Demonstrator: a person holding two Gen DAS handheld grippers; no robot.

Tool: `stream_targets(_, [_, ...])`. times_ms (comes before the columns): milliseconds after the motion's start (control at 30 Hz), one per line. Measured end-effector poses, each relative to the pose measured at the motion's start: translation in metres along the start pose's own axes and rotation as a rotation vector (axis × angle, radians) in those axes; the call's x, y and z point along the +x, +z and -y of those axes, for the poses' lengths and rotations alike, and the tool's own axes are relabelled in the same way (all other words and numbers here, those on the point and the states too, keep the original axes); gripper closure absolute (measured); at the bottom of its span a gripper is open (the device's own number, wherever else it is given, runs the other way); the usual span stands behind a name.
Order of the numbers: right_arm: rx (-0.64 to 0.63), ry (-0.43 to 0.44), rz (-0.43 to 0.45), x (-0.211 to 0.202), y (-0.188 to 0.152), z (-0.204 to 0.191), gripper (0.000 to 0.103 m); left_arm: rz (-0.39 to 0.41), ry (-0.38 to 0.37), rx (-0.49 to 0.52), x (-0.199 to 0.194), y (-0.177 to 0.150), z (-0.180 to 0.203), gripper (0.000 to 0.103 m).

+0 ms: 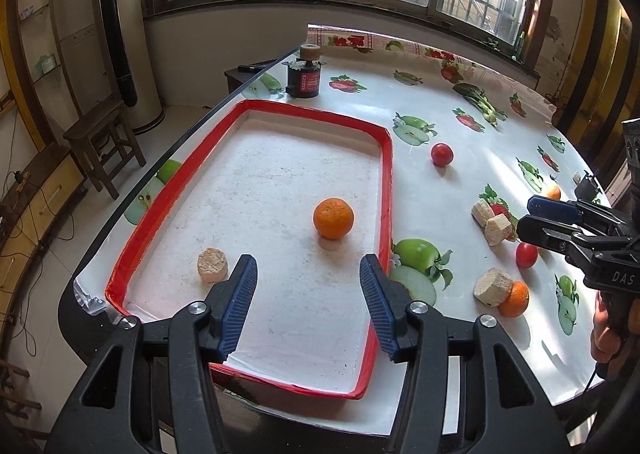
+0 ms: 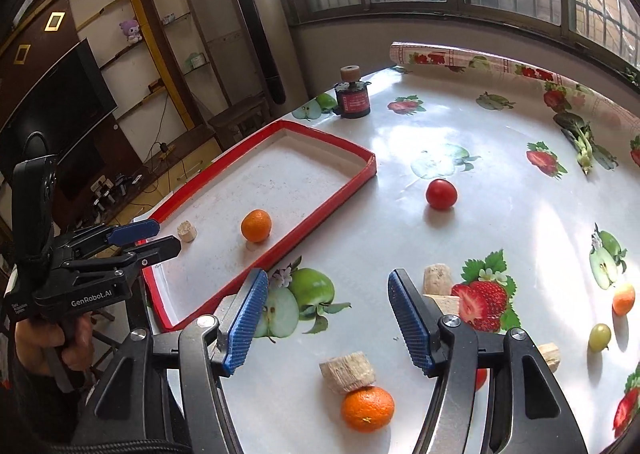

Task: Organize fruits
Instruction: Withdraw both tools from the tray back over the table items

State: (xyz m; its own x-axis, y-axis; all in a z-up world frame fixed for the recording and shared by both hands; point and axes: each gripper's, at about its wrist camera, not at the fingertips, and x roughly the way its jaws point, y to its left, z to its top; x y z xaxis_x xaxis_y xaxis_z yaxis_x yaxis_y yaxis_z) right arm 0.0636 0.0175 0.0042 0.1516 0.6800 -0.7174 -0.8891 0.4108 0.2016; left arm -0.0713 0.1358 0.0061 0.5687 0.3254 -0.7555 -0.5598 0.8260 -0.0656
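A red-rimmed white tray (image 1: 390,181) holds an orange (image 1: 333,217) and a beige cork-like block (image 1: 212,264); they also show in the right wrist view, tray (image 2: 320,209), orange (image 2: 256,225), block (image 2: 187,231). My left gripper (image 1: 308,274) is open and empty above the tray's near end. My right gripper (image 2: 328,294) is open and empty over the table, above an orange (image 2: 367,408) touching a beige block (image 2: 348,371). A red tomato (image 2: 441,194) lies on the table beyond; it shows in the left wrist view (image 1: 442,154).
Table with fruit-print cloth (image 2: 500,157). A second tomato (image 1: 526,255), beige blocks (image 1: 491,221), a small orange (image 2: 623,298) and a green grape (image 2: 599,337) lie at the right. A black cylinder device (image 1: 304,75) stands at the far edge.
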Motion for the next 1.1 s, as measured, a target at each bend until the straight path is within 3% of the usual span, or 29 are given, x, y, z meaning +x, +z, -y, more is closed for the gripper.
stream_targets(800, [0.175,-0.168,0.009,-0.066,-0.067,0.094,0.037,-0.040,-0.142,0.143,0.006,-0.010,0.090,0.051])
stream_targets(1100, [0.228,-0.210,0.011,-0.081,-0.084,0.116,0.037,-0.098,-0.184,0.187,0.025,-0.022,0.119,0.051])
